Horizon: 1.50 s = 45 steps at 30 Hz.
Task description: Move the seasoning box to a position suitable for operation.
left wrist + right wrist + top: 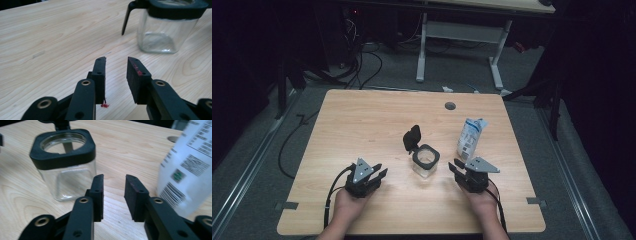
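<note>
- Two hand-held grippers rest low over a light wooden tabletop (362, 120), one in each of a person's hands, seen from above.
- Between them, slightly farther from the person, stands a clear glass jar (425, 161) with a black square collar around its mouth.
- Its black lid (412, 137) is flipped open and stands up behind the mouth, on the far side from the person.
- To the right of the jar, a white and blue pouch (471, 137) stands upright, apart from the jar.
- Left gripper (379, 172): its fingers (99, 75) are apart with nothing between them, bare wood showing through the gap.
- In the left gripper view, the jar sits ahead and to the right, well clear of the fingers; nothing lies between them and it.
- A few red specks cling to the pads of the left fingers.
- Right gripper (456, 167): its fingers (98, 192) are also apart and hold nothing.
- In the right gripper view, the jar (65, 162) stands just ahead on the left and the pouch (186, 165) close on the right, so the fingers point at the gap between the two.
- A round grey grommet (450, 105) sits in the tabletop near its far edge.
- Beyond the tabletop lie dark carpet, loose black cables (362, 65) and the white legs of another desk (422, 50).
</note>
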Motion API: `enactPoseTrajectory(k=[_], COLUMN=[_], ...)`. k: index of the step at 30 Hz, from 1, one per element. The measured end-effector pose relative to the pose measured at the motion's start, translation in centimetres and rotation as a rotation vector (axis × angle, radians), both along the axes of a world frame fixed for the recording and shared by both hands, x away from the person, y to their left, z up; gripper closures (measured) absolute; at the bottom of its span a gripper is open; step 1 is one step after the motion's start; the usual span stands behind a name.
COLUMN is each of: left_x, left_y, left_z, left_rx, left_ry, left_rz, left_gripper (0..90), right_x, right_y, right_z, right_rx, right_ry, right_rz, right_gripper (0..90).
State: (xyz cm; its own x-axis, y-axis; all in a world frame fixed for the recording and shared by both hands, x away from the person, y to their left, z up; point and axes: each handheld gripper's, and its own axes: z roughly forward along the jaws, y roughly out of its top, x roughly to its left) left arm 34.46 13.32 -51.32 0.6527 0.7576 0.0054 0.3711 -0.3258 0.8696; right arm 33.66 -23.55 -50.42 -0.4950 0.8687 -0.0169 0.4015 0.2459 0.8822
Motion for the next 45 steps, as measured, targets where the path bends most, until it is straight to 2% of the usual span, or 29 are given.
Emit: enactPoseTrajectory(k=[3, 6, 8, 12, 16, 21, 25, 31, 37, 40, 44, 45], left_x=[0.0, -0.2, -0.4, -0.7, -0.6, -0.4, -0.3, -0.3, -0.2, -0.1, 0.0, 0.0], left_y=[0.6, 0.9, 0.8, 0.8, 1.0, 1.7, 1.7, 1.8, 1.8, 1.7, 1.5, 1.5], left_z=[-0.3, -0.5, -0.5, -0.6, -0.5, -0.6, -0.6, -0.6, -0.7, -0.8, -0.8, -0.8], left_rx=[0.004, 0.002, 0.001, -0.01, -0.02, -0.051, -0.047, -0.046, -0.048, -0.045, -0.042, -0.043], left_ry=[0.006, 0.008, 0.004, 0.013, 0.025, 0.03, 0.019, 0.007, 0.014, 0.018, 0.018, 0.017], left_rz=[0.002, -0.013, -0.021, -0.03, -0.01, 0.027, 0.031, 0.03, 0.016, 0.007, -0.003, -0.003], left_gripper=[63.4, 61.8, 59.6, 54.3, 52.4, 52.3, 52.3, 52.4, 52.4, 52.3, 52.3, 52.3], right_x=[-0.5, -0.9, -1.3, -1.7, -1.8, -1.0, -0.6, 0.4, 1.5, 2.4, 3.1, 3.5], right_y=[-0.4, -0.9, -1.3, -2.1, -3.0, -4.0, -4.3, -4.4, -4.5, -4.8, -5.0, -5.0], right_z=[-0.4, -0.6, -0.4, 0.0, -0.1, -0.5, -0.3, 0.9, 1.8, 2.2, 2.3, 2.3], right_rx=[-0.004, -0.053, -0.058, -0.037, -0.028, -0.008, -0.001, -0.003, -0.014, 0.005, -0.001, 0.021], right_ry=[-0.013, 0.0, 0.001, 0.011, 0.033, 0.066, 0.074, 0.068, 0.067, 0.073, 0.084, 0.086], right_rz=[-0.037, -0.089, -0.109, -0.14, -0.154, -0.149, -0.152, -0.176, -0.18, -0.198, -0.216, -0.227], right_gripper=[65.0, 60.9, 58.8, 55.2, 53.0, 49.7, 43.7, 35.9, 35.1, 32.6, 30.9, 31.2])
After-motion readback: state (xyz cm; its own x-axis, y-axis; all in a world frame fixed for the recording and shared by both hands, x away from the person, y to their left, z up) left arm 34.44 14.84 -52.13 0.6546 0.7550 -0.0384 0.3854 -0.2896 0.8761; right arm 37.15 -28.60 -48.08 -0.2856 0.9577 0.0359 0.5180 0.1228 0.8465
